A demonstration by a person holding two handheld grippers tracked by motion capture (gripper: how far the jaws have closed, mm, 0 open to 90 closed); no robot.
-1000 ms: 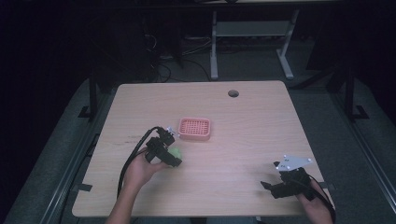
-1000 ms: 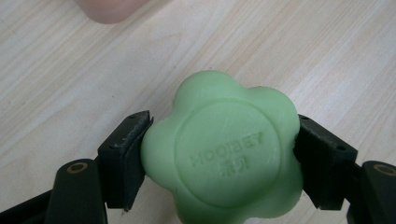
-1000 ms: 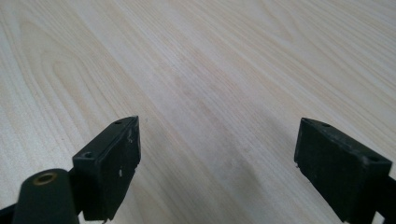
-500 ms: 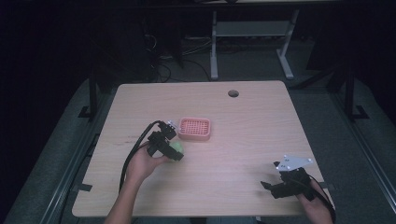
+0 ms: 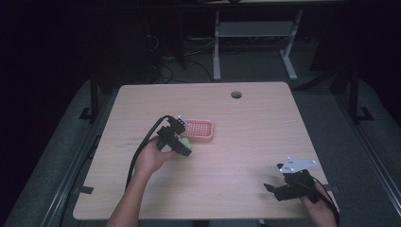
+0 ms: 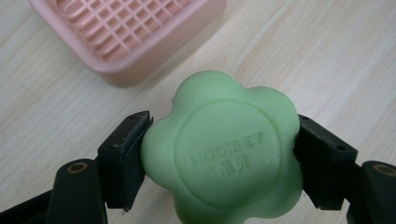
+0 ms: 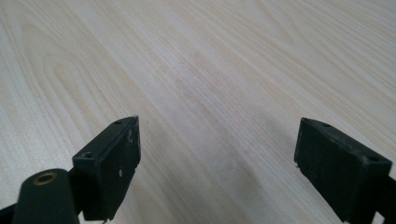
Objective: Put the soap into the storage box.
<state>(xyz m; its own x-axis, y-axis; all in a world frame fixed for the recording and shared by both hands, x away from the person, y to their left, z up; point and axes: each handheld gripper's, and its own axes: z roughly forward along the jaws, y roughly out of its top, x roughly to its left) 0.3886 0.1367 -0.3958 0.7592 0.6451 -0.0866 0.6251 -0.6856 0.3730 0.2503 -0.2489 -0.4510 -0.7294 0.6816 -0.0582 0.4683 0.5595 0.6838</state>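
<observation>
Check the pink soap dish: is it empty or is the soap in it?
Empty. The pink soap dish shows a bare grid; the green soap sits outside it, clamped in the left gripper.

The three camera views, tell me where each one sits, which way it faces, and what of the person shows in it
High view: fixed above the person's side, looking forward and down on the table; both forearms enter from the bottom, left gripper and right gripper.
Left gripper view: rides the left gripper, looking down its jaws at the green soap they clamp, with the pink soap dish beyond.
Right gripper view: rides the right gripper, facing bare tabletop between open jaws.
Shared: the high and left gripper views both show soap and dish.
</observation>
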